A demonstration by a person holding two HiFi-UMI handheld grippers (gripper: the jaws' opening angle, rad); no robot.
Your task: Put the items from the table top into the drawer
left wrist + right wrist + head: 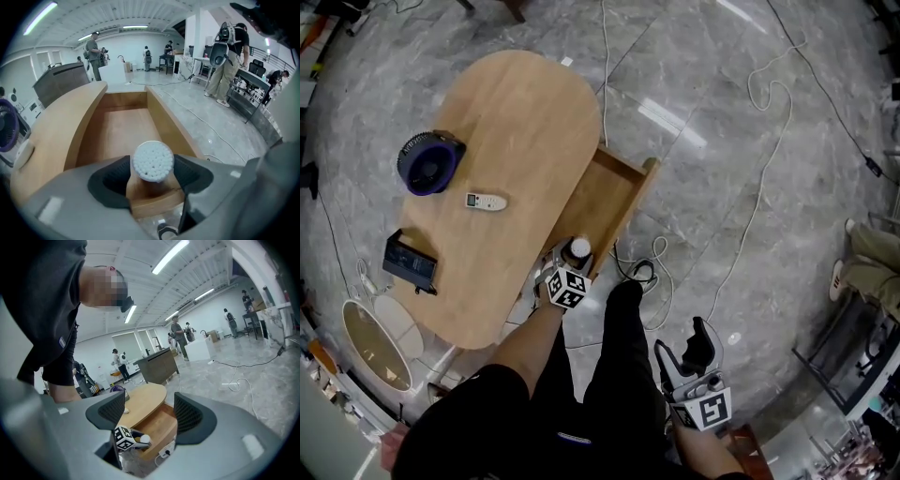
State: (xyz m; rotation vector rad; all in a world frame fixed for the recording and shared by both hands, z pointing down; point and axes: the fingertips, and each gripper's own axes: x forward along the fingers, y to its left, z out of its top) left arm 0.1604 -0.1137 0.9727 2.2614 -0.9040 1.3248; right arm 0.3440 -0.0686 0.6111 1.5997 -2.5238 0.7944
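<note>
— What have your fingers [110,182] got?

— On my left gripper [151,177] they are closed in on a small round tub [152,161], one finger on each side. Its top is a white disc of what look like cotton-bud tips. My right gripper [150,414] hangs low at my side with its fingers spread wide and nothing between them.

— And where is the tub?

— At the near end of the open drawer [122,126], about over its front board, not yet down inside.

— What could go wrong?

— If I let go here, I think it could hit the front board and tip out onto the floor [741,187]. It is round, so it would likely roll away. I'd reach further in and lower it first.

— How much is left?

— One tub in hand and one drawer, bare inside as far as I can see. There are three things on the counter [520,112]: one fan [429,162], one remote [486,201] and one dark box [411,262].
</note>
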